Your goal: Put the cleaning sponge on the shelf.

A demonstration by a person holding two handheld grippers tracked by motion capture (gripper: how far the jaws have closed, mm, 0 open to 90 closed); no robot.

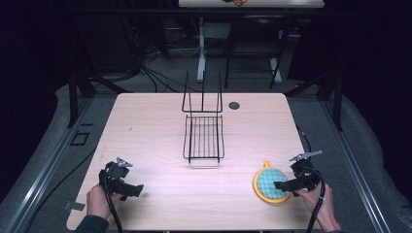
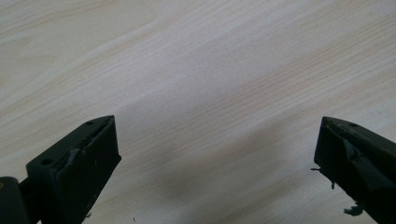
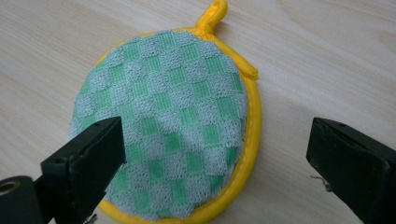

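A round pot holder (image 1: 269,184) with a green checked face, a yellow rim and a yellow loop lies flat on the wooden table (image 1: 155,121) at the front right. My right gripper (image 1: 281,185) hovers over its right edge, open. In the right gripper view the pot holder (image 3: 166,121) lies between and beyond the wide-apart jaws, nearer the left one, and the right gripper (image 3: 215,158) holds nothing. My left gripper (image 1: 136,190) is at the front left, open, over bare wood. The left gripper (image 2: 217,154) has nothing between its jaws.
A black wire rack (image 1: 204,136) stands at the table's middle, with upright prongs at its far end. A small dark round hole (image 1: 234,105) is at the back of the table. Cables trail from both grippers toward the front edge.
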